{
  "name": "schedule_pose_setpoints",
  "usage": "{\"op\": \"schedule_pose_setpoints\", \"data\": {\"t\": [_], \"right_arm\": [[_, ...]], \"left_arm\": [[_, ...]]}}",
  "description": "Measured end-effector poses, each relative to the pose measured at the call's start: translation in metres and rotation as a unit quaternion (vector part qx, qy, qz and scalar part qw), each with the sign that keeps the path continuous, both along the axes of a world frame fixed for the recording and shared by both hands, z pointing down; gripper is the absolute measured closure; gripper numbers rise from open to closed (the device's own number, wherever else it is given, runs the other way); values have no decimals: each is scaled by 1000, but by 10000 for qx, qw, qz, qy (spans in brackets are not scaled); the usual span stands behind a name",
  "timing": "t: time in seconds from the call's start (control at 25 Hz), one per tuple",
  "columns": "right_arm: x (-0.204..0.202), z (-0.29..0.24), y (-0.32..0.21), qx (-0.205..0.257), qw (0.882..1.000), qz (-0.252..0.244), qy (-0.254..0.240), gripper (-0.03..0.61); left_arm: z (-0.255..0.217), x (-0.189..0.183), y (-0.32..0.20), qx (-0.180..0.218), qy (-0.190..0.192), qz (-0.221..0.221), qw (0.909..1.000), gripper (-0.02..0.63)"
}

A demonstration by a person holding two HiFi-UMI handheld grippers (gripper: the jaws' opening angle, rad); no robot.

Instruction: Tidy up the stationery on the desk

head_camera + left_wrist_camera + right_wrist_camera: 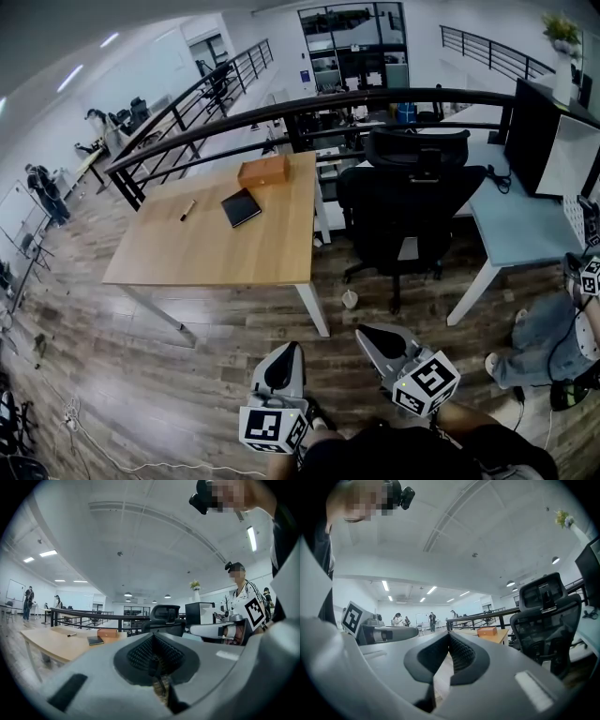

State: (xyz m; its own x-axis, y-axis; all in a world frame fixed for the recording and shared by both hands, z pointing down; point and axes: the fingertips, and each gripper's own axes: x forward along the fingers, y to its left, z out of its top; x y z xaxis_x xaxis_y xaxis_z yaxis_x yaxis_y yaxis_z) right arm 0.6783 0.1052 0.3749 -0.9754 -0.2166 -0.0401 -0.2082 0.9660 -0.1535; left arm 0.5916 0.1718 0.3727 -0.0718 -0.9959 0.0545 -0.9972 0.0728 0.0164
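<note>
Head view looks down on a wood floor with a wooden tabletop a good way ahead. Three things lie on the tabletop. A small wooden box sits near the far edge. A black notebook lies flat just in front of the box, closer to the right edge. A dark pen lies to the left of the notebook, apart from it. None of the three touch each other.

Both grippers are low in this view, close to the person and well apart from the tabletop. The left gripper and the right gripper are side by side, and both point toward the tabletop. Each has a cube with black and white squares at its back end.

Left gripper view shows its two fingers pressed together, with nothing held between them. Right gripper view shows its fingers closed too, touching at the tips, and empty.

A black office chair stands to the right of the tabletop, between it and a pale blue desk. A dark screen stands on that desk. A paper cup stands on the floor near the tabletop's front right leg. A black railing runs behind the tabletop. At the right edge another person sits, only partly seen.
</note>
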Motion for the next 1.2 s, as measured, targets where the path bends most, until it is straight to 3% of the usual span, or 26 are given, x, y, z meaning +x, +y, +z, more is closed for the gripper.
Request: {"op": "schedule_pose_setpoints", "data": {"t": [0.72,1.2], "right_arm": [[-85,3,-11,-56,9999,-65,114,566],[-165,3,-17,-67,9996,-210,183,566]], "left_arm": [[1,-86,-8,-6,-12,-109,9999,618],[3,-165,-9,-105,-34,-308,9995,618]]}}
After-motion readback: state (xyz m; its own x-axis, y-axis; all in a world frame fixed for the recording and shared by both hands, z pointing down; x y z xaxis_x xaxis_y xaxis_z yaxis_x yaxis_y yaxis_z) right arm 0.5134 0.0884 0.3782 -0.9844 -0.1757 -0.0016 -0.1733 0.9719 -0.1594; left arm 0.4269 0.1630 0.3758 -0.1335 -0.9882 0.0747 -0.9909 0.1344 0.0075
